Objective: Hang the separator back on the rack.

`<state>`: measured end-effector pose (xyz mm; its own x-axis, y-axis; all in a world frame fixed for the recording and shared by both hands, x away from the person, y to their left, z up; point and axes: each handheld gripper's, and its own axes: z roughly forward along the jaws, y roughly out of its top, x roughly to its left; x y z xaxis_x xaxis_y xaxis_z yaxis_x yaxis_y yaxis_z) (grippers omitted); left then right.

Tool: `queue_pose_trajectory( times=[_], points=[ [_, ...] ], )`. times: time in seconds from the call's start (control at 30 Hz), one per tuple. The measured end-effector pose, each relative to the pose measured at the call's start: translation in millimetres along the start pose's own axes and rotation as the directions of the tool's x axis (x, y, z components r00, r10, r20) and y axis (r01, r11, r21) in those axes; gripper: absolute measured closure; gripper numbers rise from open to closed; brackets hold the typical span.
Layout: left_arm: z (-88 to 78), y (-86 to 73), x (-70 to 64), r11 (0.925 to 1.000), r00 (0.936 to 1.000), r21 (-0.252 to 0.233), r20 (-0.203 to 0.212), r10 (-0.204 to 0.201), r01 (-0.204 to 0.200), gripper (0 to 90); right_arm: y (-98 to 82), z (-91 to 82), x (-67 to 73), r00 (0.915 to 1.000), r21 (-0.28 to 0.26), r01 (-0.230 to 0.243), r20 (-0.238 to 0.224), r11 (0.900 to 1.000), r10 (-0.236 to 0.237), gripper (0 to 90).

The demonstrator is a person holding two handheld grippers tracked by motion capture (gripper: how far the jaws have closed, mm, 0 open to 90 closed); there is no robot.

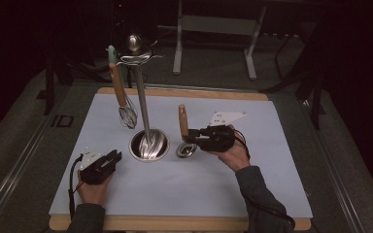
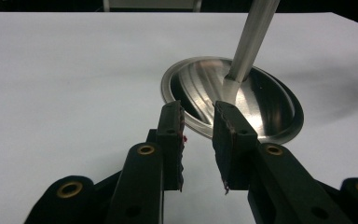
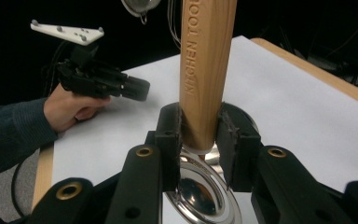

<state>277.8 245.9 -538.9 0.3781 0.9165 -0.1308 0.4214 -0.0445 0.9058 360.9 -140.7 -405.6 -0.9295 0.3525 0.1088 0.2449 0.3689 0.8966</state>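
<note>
Overhead, white mat (image 1: 184, 189) covers wooden table (image 1: 175, 224).

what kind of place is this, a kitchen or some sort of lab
Probably a lab or recording setup, not a kitchen: a bare white mat on a wooden table, dark surroundings with metal frame legs behind. The utensil stand, hanging whisk and the wooden-handled utensil in the right tongs look like props.

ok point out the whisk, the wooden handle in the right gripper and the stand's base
whisk (image 1: 127, 115): high view, on its wire head
wooden handle (image 3: 206, 70): right gripper view, on the printed shaft above the fingers
stand's base (image 2: 270, 105): left gripper view, on the shiny dish right of the pole
</note>
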Motion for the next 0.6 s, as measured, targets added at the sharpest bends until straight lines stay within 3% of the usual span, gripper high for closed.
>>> queue_pose_trajectory(
  times=[0.6],
  points=[
    [-0.2,0.0,-0.1,1.0000,1.0000,0.000,0.000,0.001,-0.001,73.4,47.5,3.8,14.6,0.9976,-0.034,0.067,-0.016,0.997,-0.068,71.0]
  ],
)
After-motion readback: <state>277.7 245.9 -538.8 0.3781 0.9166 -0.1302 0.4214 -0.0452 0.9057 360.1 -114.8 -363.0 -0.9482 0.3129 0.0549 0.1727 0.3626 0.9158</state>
